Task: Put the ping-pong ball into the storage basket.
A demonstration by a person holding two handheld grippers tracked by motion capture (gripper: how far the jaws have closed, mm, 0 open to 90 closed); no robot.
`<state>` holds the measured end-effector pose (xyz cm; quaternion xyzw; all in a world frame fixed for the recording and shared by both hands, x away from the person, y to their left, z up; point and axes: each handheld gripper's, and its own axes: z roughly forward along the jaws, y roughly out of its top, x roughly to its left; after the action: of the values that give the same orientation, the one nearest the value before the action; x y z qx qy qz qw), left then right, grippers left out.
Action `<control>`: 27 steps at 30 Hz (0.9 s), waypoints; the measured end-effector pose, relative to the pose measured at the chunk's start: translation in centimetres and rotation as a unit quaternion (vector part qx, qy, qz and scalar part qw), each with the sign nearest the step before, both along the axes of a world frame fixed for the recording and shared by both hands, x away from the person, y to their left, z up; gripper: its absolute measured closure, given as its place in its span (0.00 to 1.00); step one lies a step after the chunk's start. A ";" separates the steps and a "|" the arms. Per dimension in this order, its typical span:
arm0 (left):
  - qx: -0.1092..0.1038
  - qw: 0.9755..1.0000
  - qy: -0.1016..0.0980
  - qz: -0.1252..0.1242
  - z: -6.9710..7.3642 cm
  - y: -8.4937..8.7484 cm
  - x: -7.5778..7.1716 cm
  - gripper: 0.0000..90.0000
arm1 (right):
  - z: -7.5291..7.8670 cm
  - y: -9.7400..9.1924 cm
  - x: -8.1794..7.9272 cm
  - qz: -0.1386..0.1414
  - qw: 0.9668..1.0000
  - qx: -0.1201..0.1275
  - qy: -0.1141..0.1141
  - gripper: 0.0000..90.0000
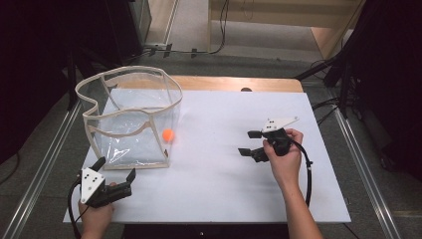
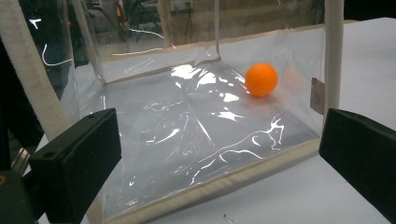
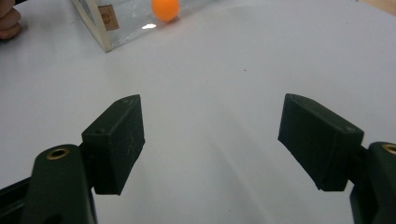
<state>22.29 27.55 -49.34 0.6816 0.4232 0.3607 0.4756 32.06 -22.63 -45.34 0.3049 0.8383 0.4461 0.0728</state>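
A clear plastic box [image 1: 130, 117] with cream fabric edging stands on the left half of the white table top. An orange ball [image 1: 168, 134] lies inside it near the right wall, also seen as the ball [image 2: 261, 79] and the ball [image 3: 165, 9]. My left gripper [image 1: 115, 169] sits open just in front of the box's near edge [image 2: 210, 186], its jaws wide apart and empty. On the right side, my right gripper [image 1: 249, 143] is open over bare table, jaws [image 3: 212, 140] spread with nothing between them, pointing left toward the box [image 3: 105, 21].
The white sheet [image 1: 219, 174] covers most of a wooden table [image 1: 234, 83]. Metal rails [image 1: 45, 159] run along both sides. Cables trail from each gripper. Dark equipment stands behind the table at left and right.
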 end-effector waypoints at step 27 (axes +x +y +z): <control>0.002 1.000 0.000 0.001 0.0 -0.1 0.0 0.00 | -2.4 -7.5 -4.5 -0.058 0.998 0.028 -0.010 0.21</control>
<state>22.27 27.47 -49.37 0.6824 0.4230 0.3618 0.4739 27.58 -30.10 -47.71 0.3507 0.8054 0.4676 0.0980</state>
